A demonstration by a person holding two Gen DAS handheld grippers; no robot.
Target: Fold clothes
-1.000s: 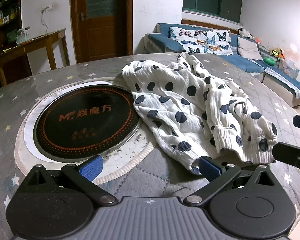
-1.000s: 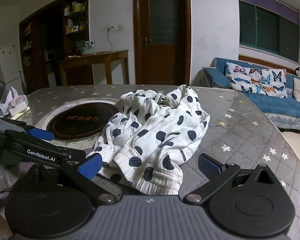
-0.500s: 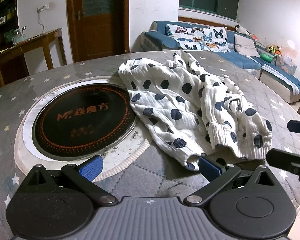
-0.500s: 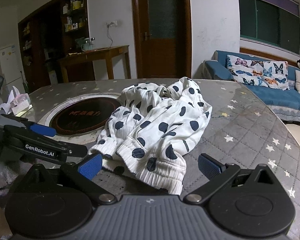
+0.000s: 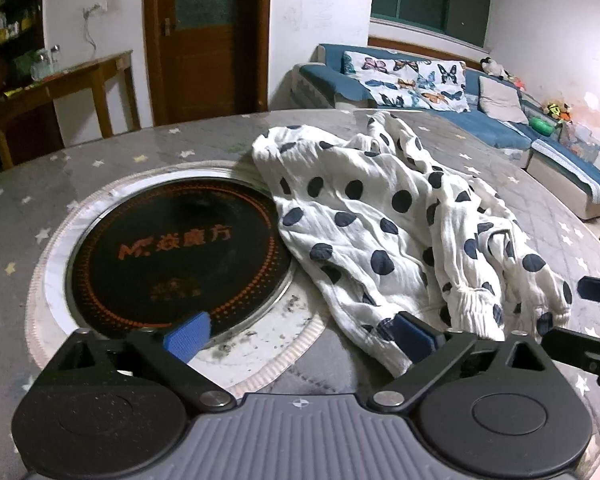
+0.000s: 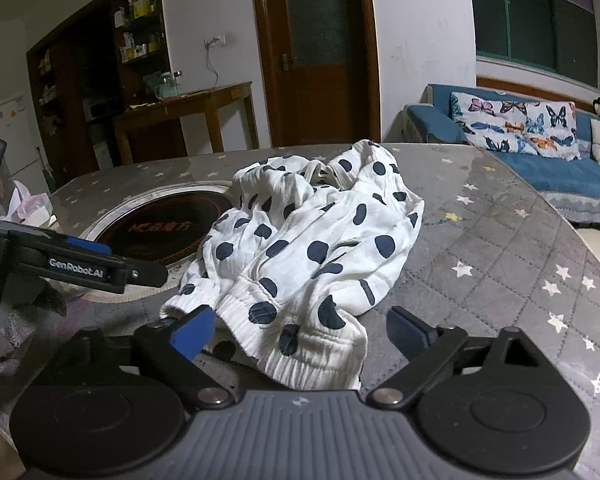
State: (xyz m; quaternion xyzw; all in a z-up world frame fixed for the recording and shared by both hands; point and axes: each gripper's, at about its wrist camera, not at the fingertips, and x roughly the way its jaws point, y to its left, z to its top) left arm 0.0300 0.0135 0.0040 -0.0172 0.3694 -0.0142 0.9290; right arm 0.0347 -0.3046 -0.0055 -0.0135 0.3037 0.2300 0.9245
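On the grey starred table [image 6: 500, 264] lies a crumpled white polka-dot garment [image 6: 308, 240], cuffs nearest; left gripper [image 5: 300, 338] and right gripper [image 6: 300, 330] gape wide, empty.

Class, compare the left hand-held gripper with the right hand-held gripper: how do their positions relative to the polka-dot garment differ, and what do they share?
The left hand-held gripper straddles the garment's left near edge, its left finger over the black cooktop disc; the right hand-held gripper frames the elastic cuff, both fingers over the grey tablecloth. The left has cloth at one pad only; the right has it between both. Shared: blue pads, open, gripping nothing.
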